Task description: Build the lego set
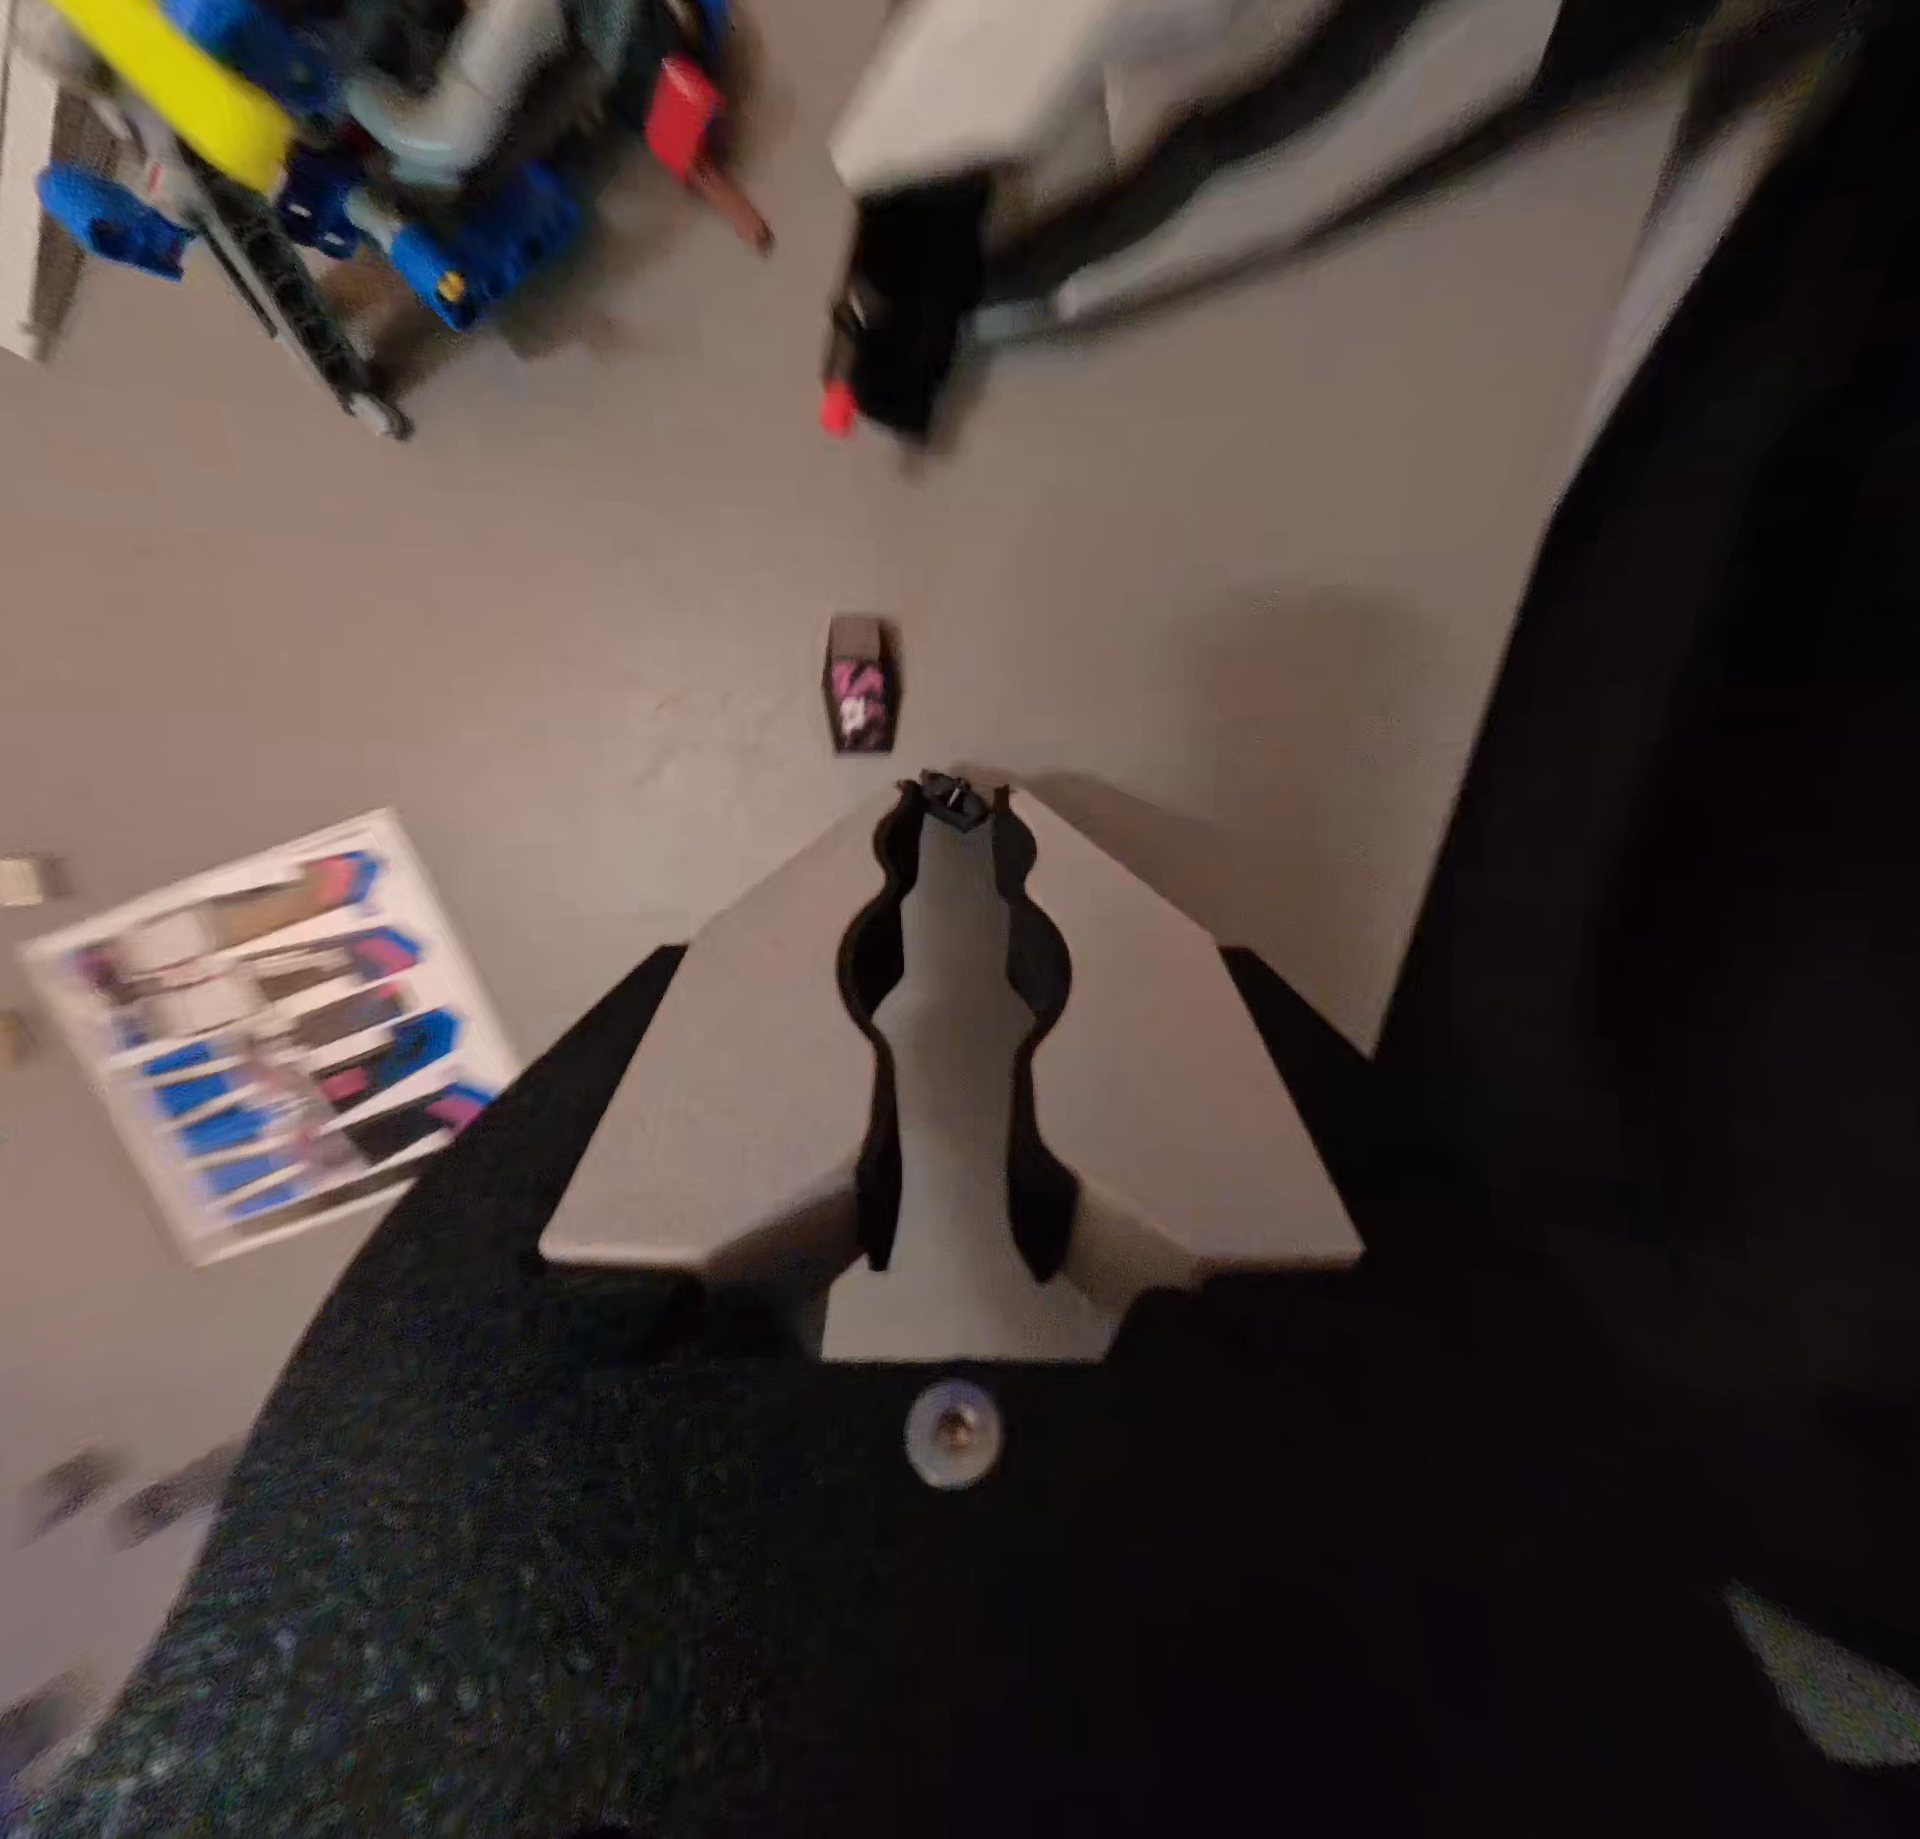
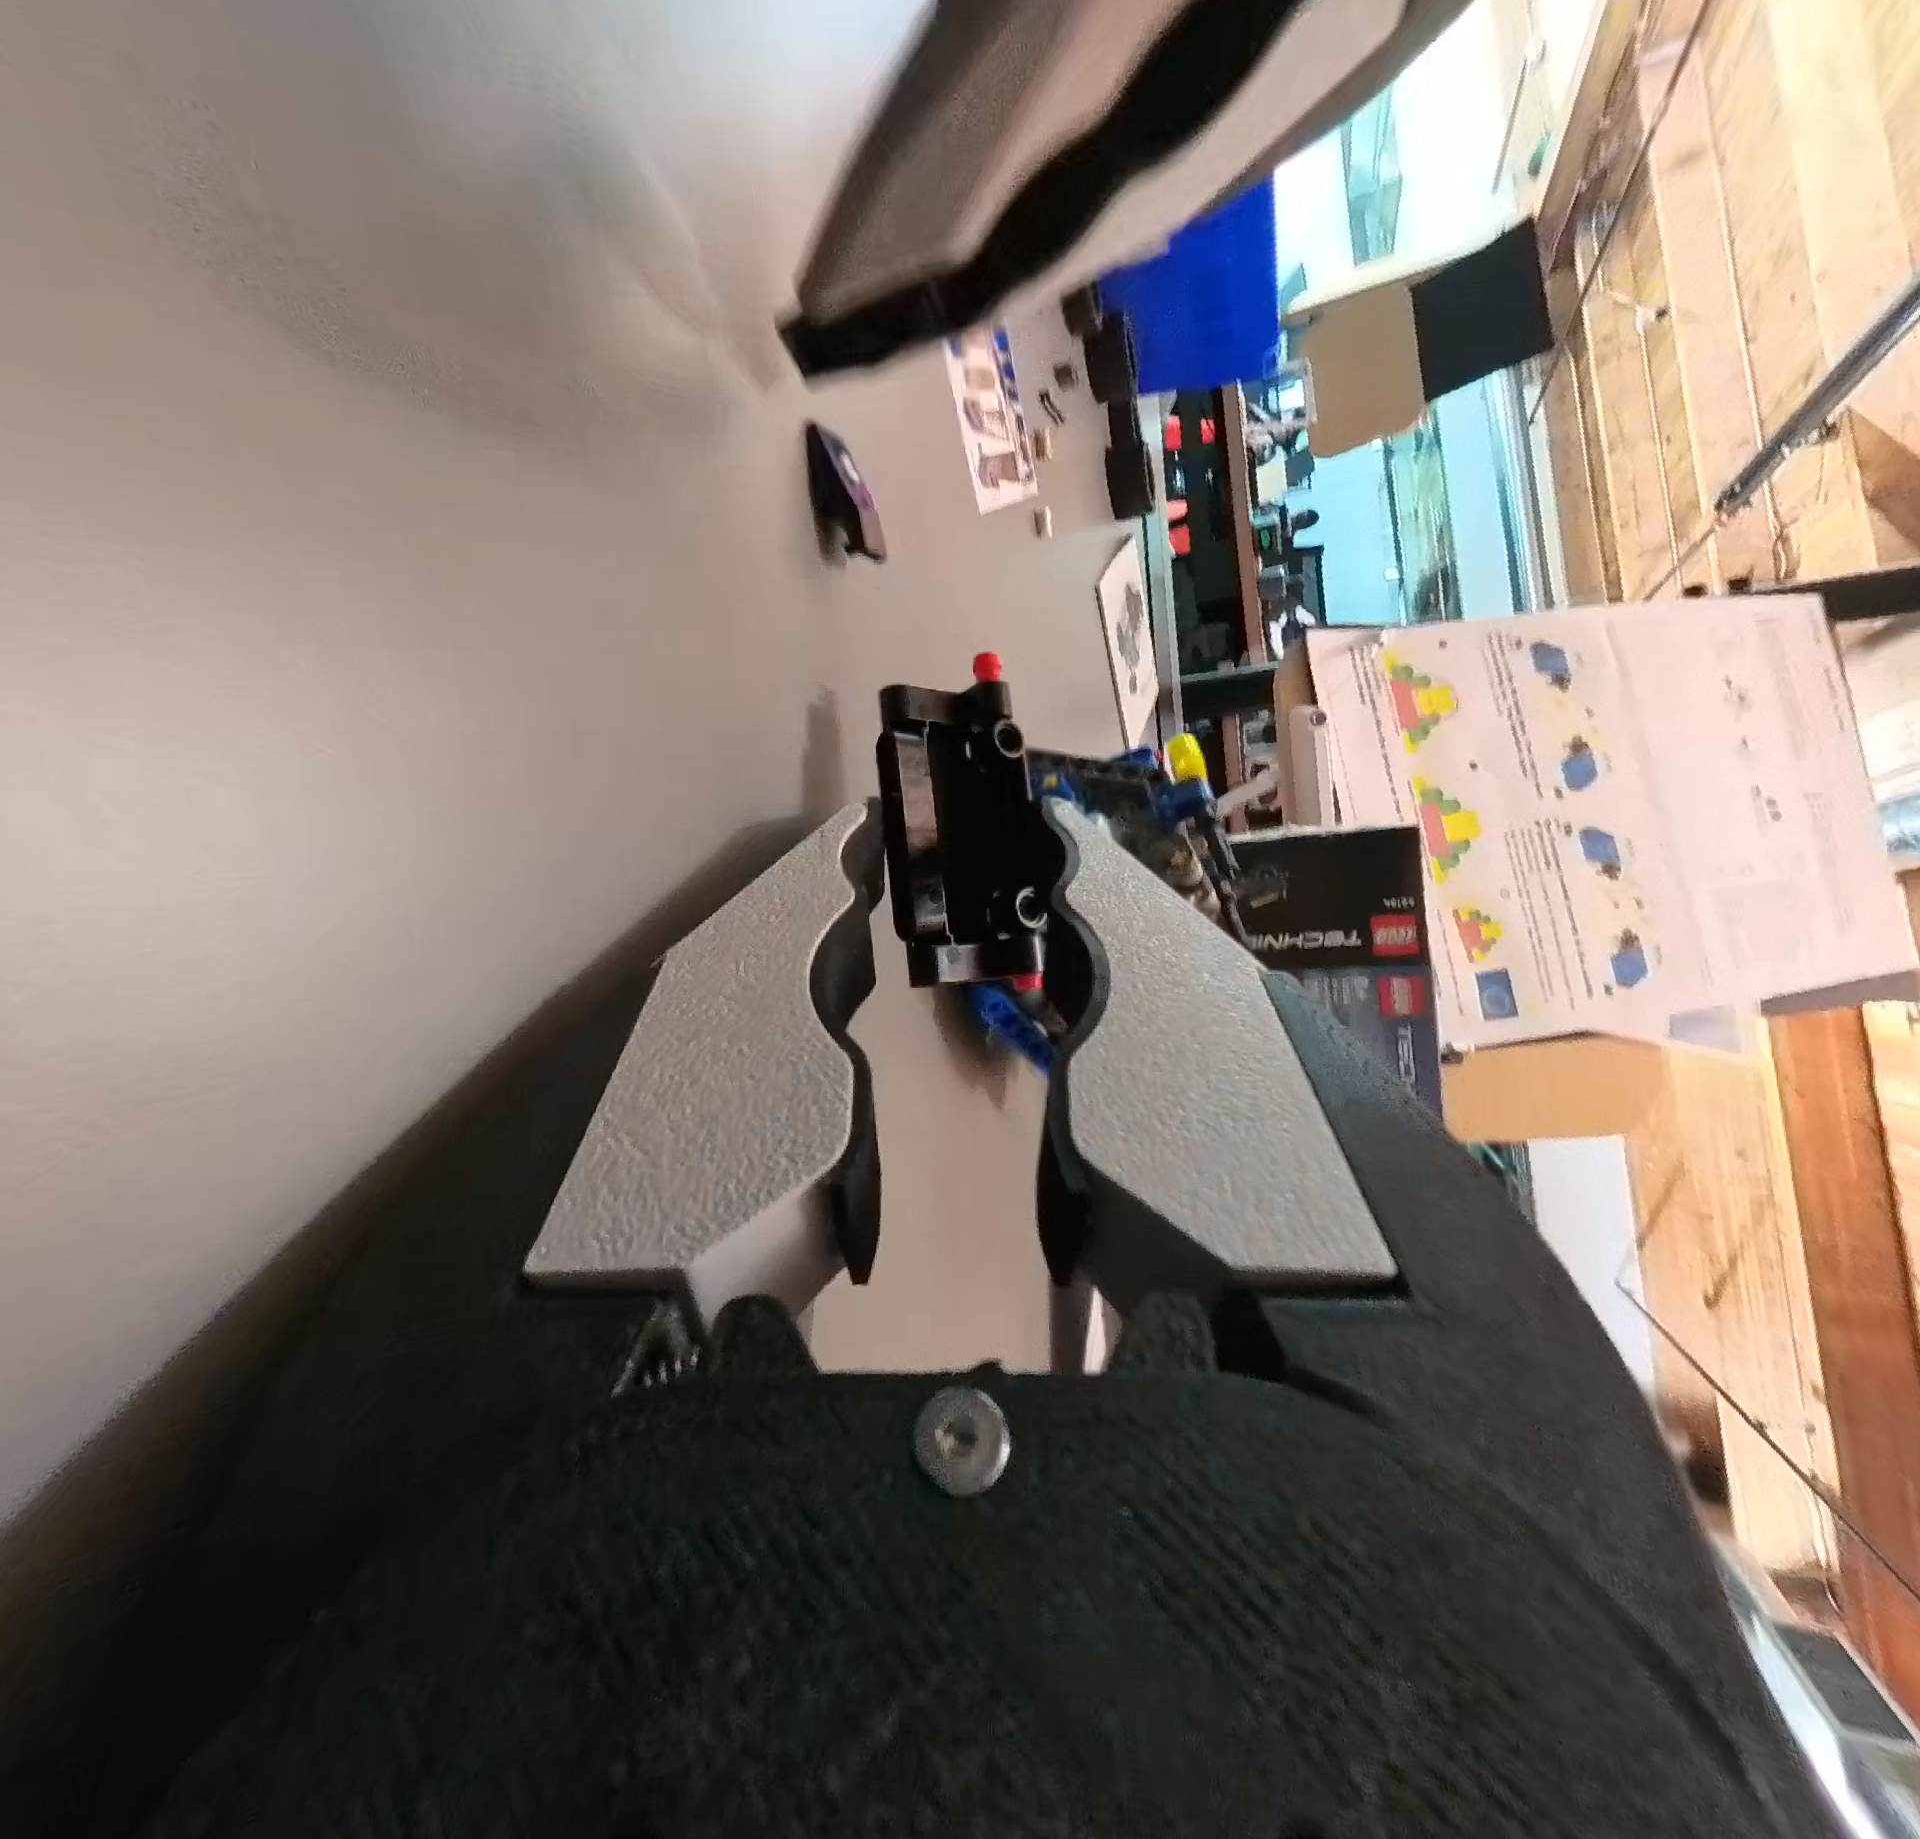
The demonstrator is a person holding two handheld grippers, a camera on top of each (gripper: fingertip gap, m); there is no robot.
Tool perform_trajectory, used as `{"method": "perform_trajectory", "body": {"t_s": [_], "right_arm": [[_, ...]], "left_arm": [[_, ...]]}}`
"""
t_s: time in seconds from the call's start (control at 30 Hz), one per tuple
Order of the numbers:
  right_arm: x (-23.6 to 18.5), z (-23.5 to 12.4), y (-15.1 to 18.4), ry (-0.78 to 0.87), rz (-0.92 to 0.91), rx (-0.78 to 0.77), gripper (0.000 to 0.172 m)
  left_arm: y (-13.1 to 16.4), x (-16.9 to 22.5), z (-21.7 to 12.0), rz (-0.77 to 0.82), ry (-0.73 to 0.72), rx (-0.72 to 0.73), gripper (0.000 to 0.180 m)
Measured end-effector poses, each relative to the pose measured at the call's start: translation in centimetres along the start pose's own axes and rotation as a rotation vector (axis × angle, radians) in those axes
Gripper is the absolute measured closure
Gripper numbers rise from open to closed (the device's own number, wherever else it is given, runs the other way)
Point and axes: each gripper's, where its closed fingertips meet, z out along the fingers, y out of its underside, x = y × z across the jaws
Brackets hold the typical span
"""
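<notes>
Left tongs [image 1: 954, 802] are pinched on a small black part [image 1: 952, 800], held above the grey counter [image 1: 416, 594] near a black-and-pink piece [image 1: 860, 693]. A black brick assembly [image 2: 961, 833] with red pins is clamped in the right tongs [image 2: 961, 823], beside a blue model [image 2: 1122, 792].

left looks down, right along table [image 2: 416, 439]

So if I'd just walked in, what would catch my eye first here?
Probably the black brick assembly with red pins, clamped between the right gripper fingers. Next, the blue and yellow brick model at the table's far left corner, and the left gripper pinching a tiny black piece at its tips.
</notes>
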Motion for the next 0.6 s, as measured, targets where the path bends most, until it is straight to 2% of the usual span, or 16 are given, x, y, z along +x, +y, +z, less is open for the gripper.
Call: {"method": "perform_trajectory", "body": {"t_s": [0.07, 0.13, 0.2, 0.27, 0.43, 0.6], "right_arm": [[0.3, 0.1, 0.6, 0.007, 0.028, -0.025, 0.146], [0.4, 0.1, 1.0, 0.011, 0.053, -0.033, 0.146], [0.5, 0.0, 1.3, 0.014, 0.059, -0.039, 0.146], [0.5, 0.0, 1.4, 0.014, 0.071, -0.039, 0.146], [0.5, 0.0, 1.4, 0.011, 0.084, -0.030, 0.146], [0.5, 0.1, 1.3, 0.010, 0.087, -0.025, 0.146]], "left_arm": [[1.0, -0.5, -0.2, 0.173, -0.114, -0.186, 0.170], [0.9, 0.1, 0.6, 0.300, -0.118, -0.265, 0.170], [-0.2, 0.8, 1.6, 0.334, -0.096, -0.214, 0.175], [-0.8, 1.3, 1.8, 0.300, -0.052, -0.158, 0.175], [-1.2, 1.3, 1.5, 0.209, 0.002, -0.026, 0.152], [-1.7, 0.6, 0.3, 0.165, -0.011, 0.044, 0.155]]}}
